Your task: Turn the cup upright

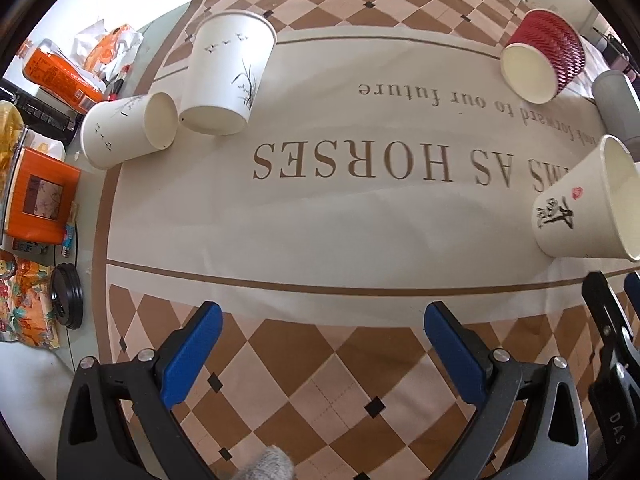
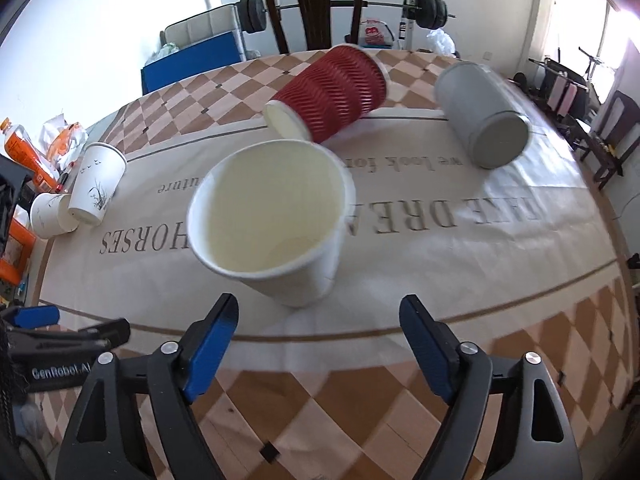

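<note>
A white paper cup with black calligraphy (image 2: 276, 224) stands upright on the cloth just ahead of my open, empty right gripper (image 2: 316, 320); it also shows at the right of the left wrist view (image 1: 588, 208). A red ribbed cup (image 2: 336, 92) lies on its side behind it, also in the left wrist view (image 1: 544, 56). A grey cup (image 2: 480, 112) lies on its side at the right. A white cup with a bird print (image 1: 228, 76) stands upside down, and a smaller white cup (image 1: 128, 130) lies on its side beside it. My left gripper (image 1: 320, 320) is open and empty.
The tablecloth (image 1: 340, 216) carries printed lettering and a checkered border. Orange boxes and packets (image 1: 40, 196) and a black lid (image 1: 68, 296) crowd the left table edge. A dark chair (image 2: 316, 12) and a barbell rack stand beyond the far edge.
</note>
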The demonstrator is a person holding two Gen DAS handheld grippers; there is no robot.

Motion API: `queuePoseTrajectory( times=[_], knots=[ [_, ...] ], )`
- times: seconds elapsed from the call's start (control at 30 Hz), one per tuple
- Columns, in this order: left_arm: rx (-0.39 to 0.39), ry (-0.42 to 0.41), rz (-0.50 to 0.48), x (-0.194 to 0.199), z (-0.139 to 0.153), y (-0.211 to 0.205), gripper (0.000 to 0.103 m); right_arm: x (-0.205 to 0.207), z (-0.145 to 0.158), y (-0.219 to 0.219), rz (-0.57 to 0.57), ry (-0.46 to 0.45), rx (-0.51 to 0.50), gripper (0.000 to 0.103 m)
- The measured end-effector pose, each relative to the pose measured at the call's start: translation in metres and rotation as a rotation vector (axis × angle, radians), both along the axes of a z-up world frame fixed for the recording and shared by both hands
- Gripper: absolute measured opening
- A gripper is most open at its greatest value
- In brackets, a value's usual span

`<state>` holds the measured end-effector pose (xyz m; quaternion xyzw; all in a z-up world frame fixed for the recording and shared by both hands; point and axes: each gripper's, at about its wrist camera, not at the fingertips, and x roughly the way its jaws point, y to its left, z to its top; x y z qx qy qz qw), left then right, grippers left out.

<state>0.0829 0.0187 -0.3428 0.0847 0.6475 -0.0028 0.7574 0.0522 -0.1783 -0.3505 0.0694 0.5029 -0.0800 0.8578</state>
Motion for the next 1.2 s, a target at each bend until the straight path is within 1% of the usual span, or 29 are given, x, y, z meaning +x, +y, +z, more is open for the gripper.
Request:
queuePoseTrajectory(
  times=[0.1,0.17,0.23,0.3,0.47,0.63,0.73,0.77,0.87,0.93,1.07,1.2],
  knots=[
    [-0.01,-0.029,-0.012,-0.013,0.02,-0.01,0.103,-0.01,0.013,-0.01,-0.039,0.019,-0.004,0.089],
    [-0.025,-0.055,-0.019,-0.018,0.039,-0.014,0.103,-0.013,0.025,-0.017,-0.066,0.04,-0.011,0.098],
    [-0.039,-0.089,-0.026,-0.024,0.062,-0.018,0.103,-0.015,0.039,-0.023,-0.08,0.061,-0.024,0.101],
    [-0.047,-0.126,-0.028,-0.028,0.09,-0.022,0.103,-0.017,0.059,-0.029,-0.097,0.076,-0.041,0.102],
    [-0.088,-0.216,-0.025,-0.035,0.161,-0.022,0.103,-0.023,0.122,-0.038,-0.09,0.093,-0.075,0.103],
    [-0.109,-0.27,-0.034,-0.043,0.219,-0.025,0.103,-0.03,0.187,-0.042,-0.058,0.098,-0.075,0.103],
    [-0.111,-0.279,-0.021,-0.048,0.245,-0.025,0.103,-0.037,0.227,-0.042,-0.047,0.086,-0.06,0.103],
    [-0.118,-0.288,-0.024,-0.052,0.254,-0.026,0.103,-0.04,0.236,-0.041,-0.045,0.083,-0.053,0.103],
    [-0.116,-0.306,-0.02,-0.061,0.274,-0.028,0.103,-0.048,0.268,-0.04,-0.044,0.064,-0.038,0.103],
    [-0.115,-0.299,-0.023,-0.065,0.282,-0.03,0.103,-0.054,0.283,-0.04,-0.045,0.057,-0.032,0.103],
    [-0.112,-0.297,-0.038,-0.077,0.294,-0.036,0.103,-0.064,0.306,-0.04,-0.041,0.05,-0.033,0.103],
    [-0.113,-0.293,-0.051,-0.088,0.3,-0.04,0.103,-0.072,0.321,-0.04,-0.039,0.038,-0.03,0.103]
  ],
)
